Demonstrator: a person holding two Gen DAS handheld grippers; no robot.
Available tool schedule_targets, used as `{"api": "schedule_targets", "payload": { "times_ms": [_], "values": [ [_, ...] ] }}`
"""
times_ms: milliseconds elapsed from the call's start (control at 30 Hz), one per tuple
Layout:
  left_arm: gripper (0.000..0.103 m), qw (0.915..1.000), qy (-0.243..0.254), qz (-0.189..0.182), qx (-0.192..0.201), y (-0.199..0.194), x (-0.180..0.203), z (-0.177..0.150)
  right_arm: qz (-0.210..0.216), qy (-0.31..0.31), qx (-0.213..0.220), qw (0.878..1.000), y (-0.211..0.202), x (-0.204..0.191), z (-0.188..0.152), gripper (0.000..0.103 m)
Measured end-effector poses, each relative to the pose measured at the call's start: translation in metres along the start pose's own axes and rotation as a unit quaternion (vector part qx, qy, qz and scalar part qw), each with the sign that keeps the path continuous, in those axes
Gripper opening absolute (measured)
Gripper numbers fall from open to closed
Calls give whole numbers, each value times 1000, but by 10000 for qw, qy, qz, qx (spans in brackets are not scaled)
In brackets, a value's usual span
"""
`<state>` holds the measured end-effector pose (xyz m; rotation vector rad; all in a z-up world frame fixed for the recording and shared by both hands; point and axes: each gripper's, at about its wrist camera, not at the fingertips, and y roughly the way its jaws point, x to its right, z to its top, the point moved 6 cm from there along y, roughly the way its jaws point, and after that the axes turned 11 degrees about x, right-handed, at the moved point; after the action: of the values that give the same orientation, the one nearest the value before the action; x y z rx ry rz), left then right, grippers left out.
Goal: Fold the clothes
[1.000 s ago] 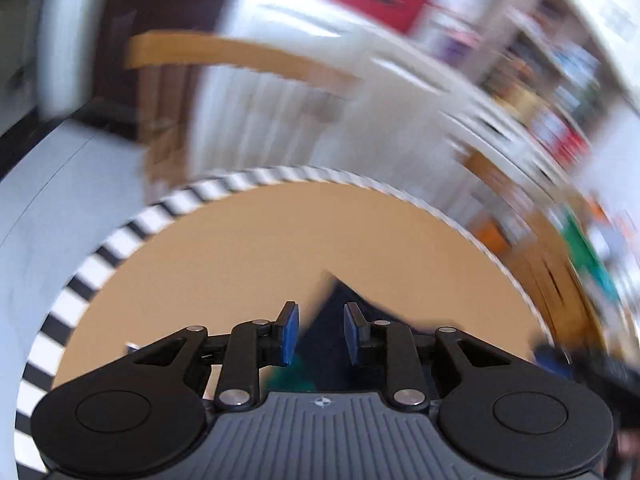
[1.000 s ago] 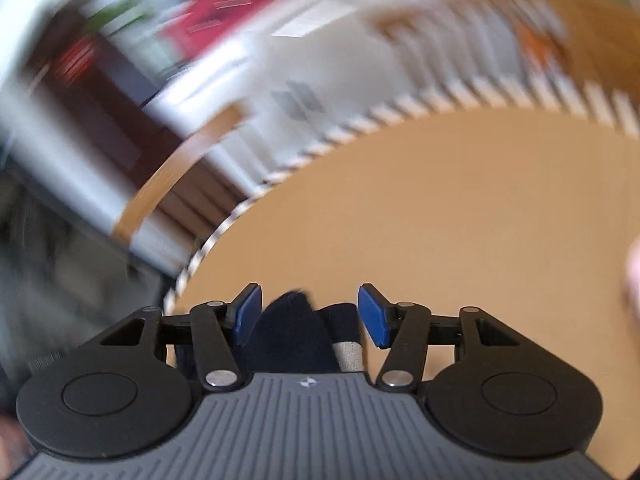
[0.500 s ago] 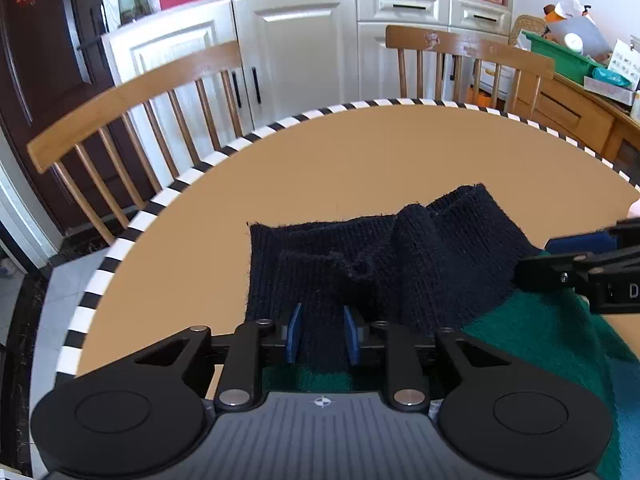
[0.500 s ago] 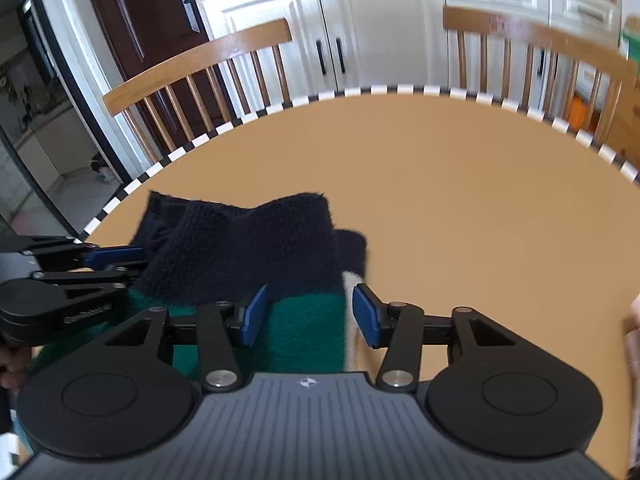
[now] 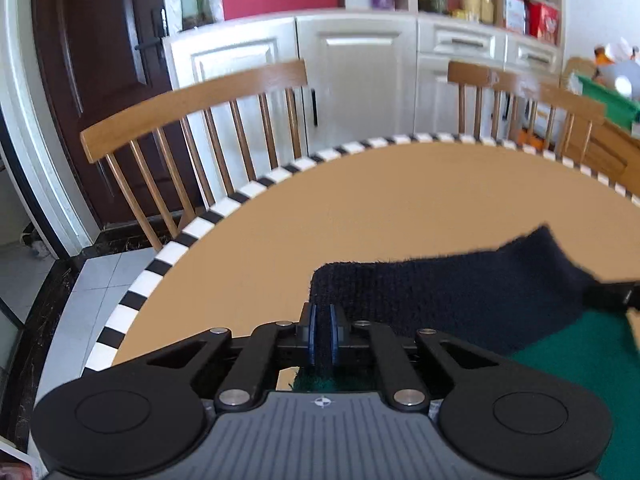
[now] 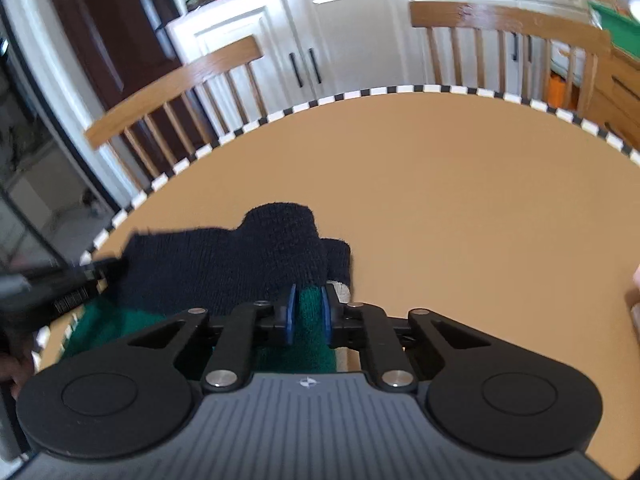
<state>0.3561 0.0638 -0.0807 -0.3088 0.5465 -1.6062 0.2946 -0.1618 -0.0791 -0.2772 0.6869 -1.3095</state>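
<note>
The navy and green knitted garment (image 5: pixel 460 292), lying at the near edge of the round tan worktop (image 5: pixel 400 208), is pinched by both closed tongs, left (image 5: pixel 321 334) and right (image 6: pixel 308 314); both corners should be carried level and together

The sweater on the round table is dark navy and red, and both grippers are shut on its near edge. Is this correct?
Not quite: the sweater is dark navy and green, not red, as the right wrist view shows. The rest holds: it lies on the round table, and the left gripper and right gripper are each shut on its near edge.
</note>
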Motion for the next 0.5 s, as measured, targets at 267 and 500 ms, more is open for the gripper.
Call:
{"api": "schedule_targets", "payload": {
  "times_ms": [267,500],
  "values": [
    [10,9992,-382,-56,-105,-4,-4,3,-233,350,-204,9989,19,14,-13,18],
    [12,9935,-971,-597,-7,-58,-22,17,15,541,77,9985,-32,17,2,25]
  ]
}}
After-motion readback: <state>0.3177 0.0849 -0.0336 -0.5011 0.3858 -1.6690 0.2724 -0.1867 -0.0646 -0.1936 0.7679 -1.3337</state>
